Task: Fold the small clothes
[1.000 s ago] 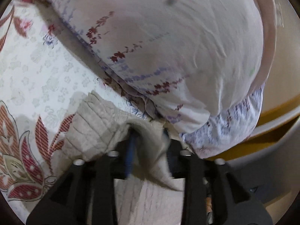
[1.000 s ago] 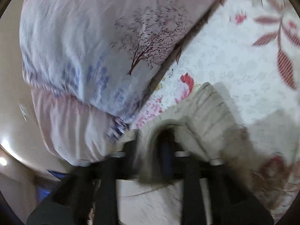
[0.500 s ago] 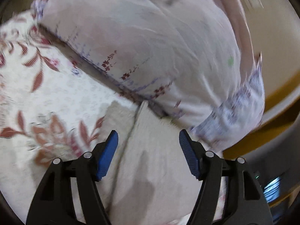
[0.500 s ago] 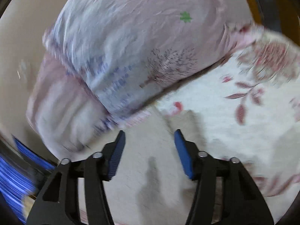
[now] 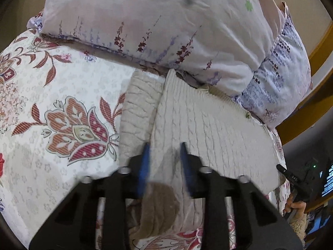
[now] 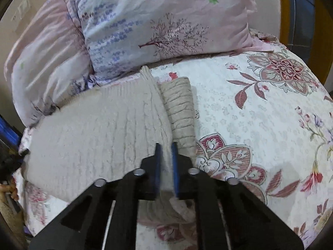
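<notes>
A beige cable-knit sweater lies flat on the floral bed sheet, with one sleeve folded in along its side. My left gripper sits at the sweater's near edge; its jaws are closing, with knit fabric bunched between the blue pads. In the right wrist view the same sweater spreads to the left, the folded sleeve beside it. My right gripper is shut on a thin fold of the sweater's near edge.
A large pale floral pillow lies right behind the sweater, touching its far edge. The patterned sheet stretches away beside the garment. A person's hand shows at the bed's edge, with dark furniture beyond.
Half a second ago both grippers hung open over the flat sweater. Both have since drawn back toward its near edge and closed on the knit fabric there.
</notes>
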A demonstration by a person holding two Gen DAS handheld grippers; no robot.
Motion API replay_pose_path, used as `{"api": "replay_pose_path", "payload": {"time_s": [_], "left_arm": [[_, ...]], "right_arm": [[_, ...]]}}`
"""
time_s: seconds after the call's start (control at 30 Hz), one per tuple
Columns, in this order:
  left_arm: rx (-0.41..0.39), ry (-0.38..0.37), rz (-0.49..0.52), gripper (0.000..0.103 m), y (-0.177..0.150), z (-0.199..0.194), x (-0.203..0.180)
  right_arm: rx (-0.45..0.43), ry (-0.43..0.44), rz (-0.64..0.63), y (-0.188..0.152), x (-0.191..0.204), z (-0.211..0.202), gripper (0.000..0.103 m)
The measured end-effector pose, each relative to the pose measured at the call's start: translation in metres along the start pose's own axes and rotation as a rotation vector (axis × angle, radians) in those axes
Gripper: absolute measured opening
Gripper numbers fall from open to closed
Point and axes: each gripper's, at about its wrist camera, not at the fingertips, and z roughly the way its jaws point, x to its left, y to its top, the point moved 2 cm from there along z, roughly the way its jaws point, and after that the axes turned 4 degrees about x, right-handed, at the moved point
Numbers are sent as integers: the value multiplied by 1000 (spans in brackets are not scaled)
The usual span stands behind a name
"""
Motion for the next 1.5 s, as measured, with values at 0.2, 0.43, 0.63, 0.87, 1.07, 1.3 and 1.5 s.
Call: {"api": "replay_pose_path", "payload": {"time_s": [0.2, 0.43, 0.63, 0.87, 1.07, 1.3, 1.5], "left_arm": [[10, -34, -28, 7, -4, -4, 8], [14, -34, -26, 7, -10, -9, 13], [-1, -19, -6, 31, -10, -11, 5], [-138, 26, 154, 63, -13, -35, -37], [-50, 34, 227, 64, -23, -9, -56], [-18, 70, 265, 65, -34, 6, -49], [-28, -83, 90, 69, -20, -15, -24]], "right_arm": [[-10, -18, 7, -10, 5, -15, 8], [33, -94, 6, -26, 8, -9, 8], [30, -134, -9, -21, 15, -11, 13], [-29, -103, -130, -7, 60, -18, 33], [26, -101, -254, -9, 99, 10, 35], [51, -54, -175, -19, 73, 13, 44], [61, -95, -176, -14, 88, 5, 47]]}}
